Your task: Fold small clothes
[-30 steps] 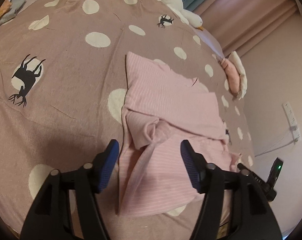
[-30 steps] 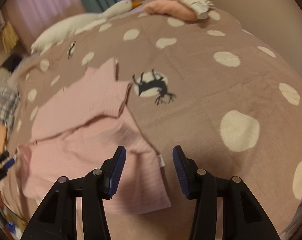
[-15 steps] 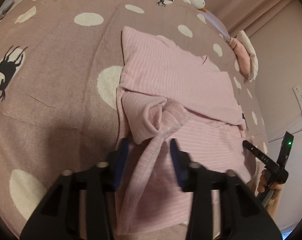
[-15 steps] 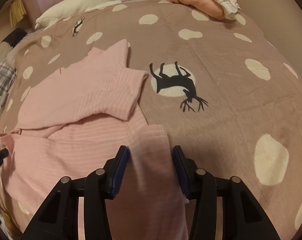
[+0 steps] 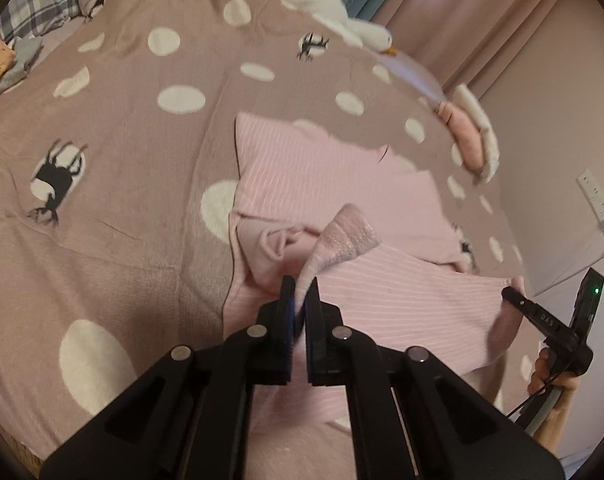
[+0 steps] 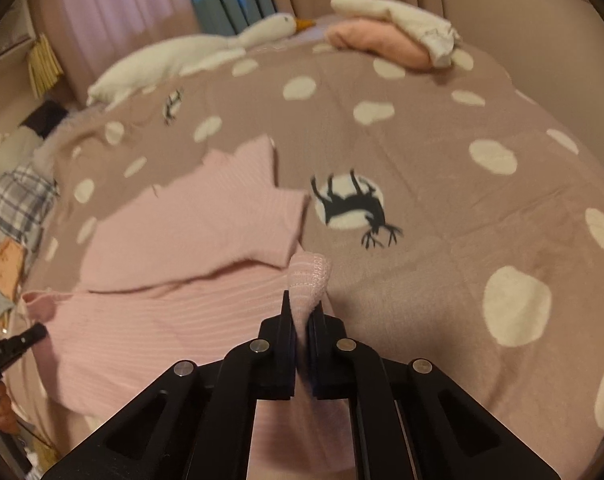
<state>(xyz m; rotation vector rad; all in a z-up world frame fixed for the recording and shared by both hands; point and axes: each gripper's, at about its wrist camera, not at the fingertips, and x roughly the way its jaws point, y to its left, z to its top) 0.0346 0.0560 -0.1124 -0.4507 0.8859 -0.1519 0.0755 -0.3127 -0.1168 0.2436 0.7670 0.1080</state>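
Left wrist: one pink garment [image 5: 325, 184], two grippers [image 5: 300, 300].

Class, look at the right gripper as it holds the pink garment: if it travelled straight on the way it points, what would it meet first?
Most likely the pink garment itself: the right gripper is shut on its hem, which bunches just ahead. Beyond lies the spotted blanket; depth is unclear.

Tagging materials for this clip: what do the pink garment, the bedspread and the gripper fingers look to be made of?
Pink garment: soft ribbed knit, matte; fine parallel ribs, a stitched hem, limp drape.
Bedspread: brushed or fleecy fabric, probably; matte mauve, faintly fuzzy, with cream dots and black deer.
Gripper fingers: rigid black plastic, probably; smooth, slightly glossy, with round metal pins. Both grippers are shut on the garment's hem.
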